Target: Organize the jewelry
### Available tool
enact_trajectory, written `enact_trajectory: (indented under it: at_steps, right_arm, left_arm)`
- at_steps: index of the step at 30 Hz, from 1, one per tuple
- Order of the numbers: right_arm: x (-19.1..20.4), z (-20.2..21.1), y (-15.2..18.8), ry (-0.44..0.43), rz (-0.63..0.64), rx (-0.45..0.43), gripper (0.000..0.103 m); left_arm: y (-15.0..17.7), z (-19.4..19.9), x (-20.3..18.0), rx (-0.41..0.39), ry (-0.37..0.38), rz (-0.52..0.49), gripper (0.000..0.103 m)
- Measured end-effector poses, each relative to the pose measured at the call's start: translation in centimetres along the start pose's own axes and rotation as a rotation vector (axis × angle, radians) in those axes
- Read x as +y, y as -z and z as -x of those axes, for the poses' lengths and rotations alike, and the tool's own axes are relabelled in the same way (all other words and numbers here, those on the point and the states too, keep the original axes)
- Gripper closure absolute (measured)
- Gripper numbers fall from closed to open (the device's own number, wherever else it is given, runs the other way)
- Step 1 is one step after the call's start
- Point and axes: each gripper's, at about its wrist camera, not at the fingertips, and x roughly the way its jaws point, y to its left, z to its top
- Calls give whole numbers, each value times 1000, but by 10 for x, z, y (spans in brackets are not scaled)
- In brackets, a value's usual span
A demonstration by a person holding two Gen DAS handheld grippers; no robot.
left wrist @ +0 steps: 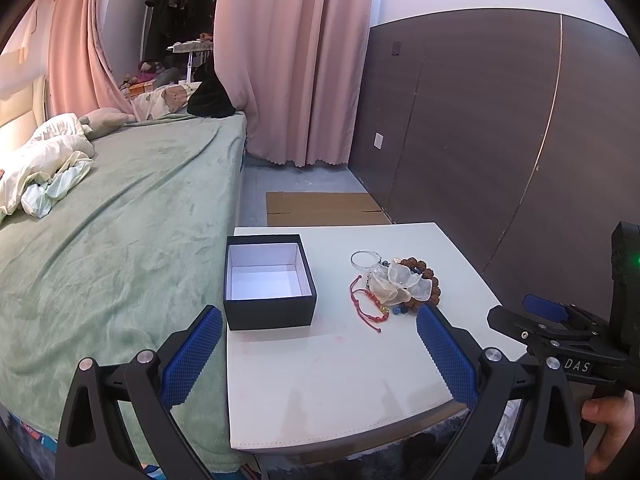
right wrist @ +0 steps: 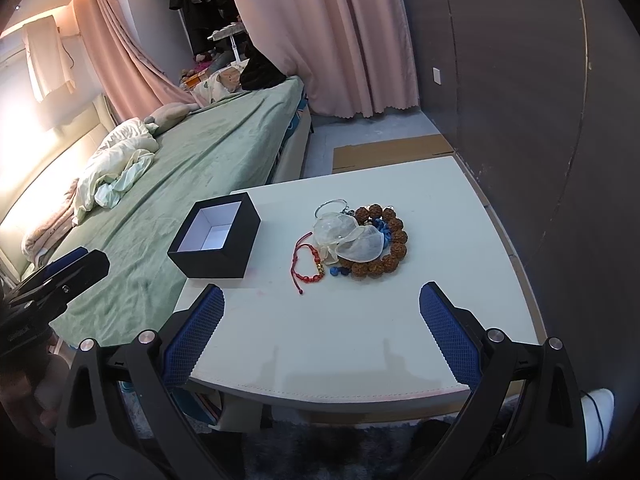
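Blue ridged pads (left wrist: 192, 356) on my left gripper (left wrist: 316, 354), jaws spread wide, nothing between them; it hangs over the near edge of the small white square table (left wrist: 340, 380). My right gripper (right wrist: 320, 336) reads the same in its own view: blue pads (right wrist: 448, 336) parted, empty, above the table's near side.

Item one: black open-topped square cardboard box with white lining (left wrist: 269, 280), empty, on the table's left part beside the green-blanketed bed (left wrist: 132, 220).

Item two: jewelry heap, right of the box and apart from it. Contents: brown wooden bead bracelet (right wrist: 394, 250), sheer cream organza pouch (right wrist: 356, 244) lying across it, thin silver bangle (right wrist: 330, 205) at the far side, red cord bracelet with a gold bead (right wrist: 310, 266) at the near-left edge, small blue beads (right wrist: 338, 271) beside it.

Beyond: flat cardboard sheet (left wrist: 324, 208) on the floor, pink curtains (left wrist: 292, 60), dark wall panels (left wrist: 500, 128).
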Motion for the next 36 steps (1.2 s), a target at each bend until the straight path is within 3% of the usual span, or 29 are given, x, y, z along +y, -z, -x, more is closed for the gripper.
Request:
enact_trajectory:
  at_steps: [36]
  right_arm:
    - [3,5,-4,28,7,-12,5]
  left_arm:
    - [4,3,7,-9,39,2,9]
